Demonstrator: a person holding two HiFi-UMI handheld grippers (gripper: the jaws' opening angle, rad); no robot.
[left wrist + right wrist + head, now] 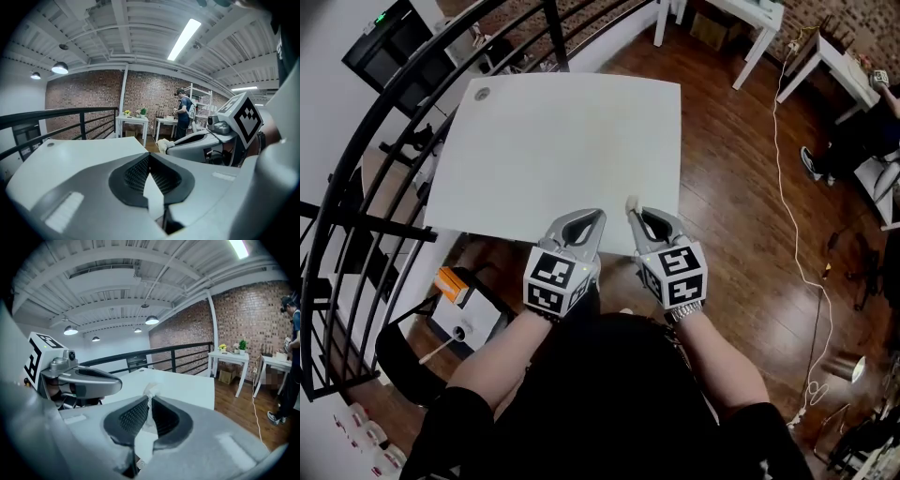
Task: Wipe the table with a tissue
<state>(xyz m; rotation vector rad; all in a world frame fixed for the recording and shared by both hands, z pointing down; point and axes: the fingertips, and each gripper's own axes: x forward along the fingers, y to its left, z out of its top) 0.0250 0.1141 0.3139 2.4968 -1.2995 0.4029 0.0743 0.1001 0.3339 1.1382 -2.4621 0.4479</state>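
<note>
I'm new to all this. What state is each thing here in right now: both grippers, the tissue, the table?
left gripper: jaws shut, nothing between them.
right gripper: jaws shut on the tissue.
tissue: crumpled, pinched at the right gripper's tips, by the table's near edge.
table: white top, looks clean; whether the tissue touches it, cannot tell.

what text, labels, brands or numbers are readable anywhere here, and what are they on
No readable text in any view.
Cubes on the left claw and the right claw: black-and-white square patterns only, no letters or numbers.
Small orange box on the floor beside the table: any print is too small to read.
</note>
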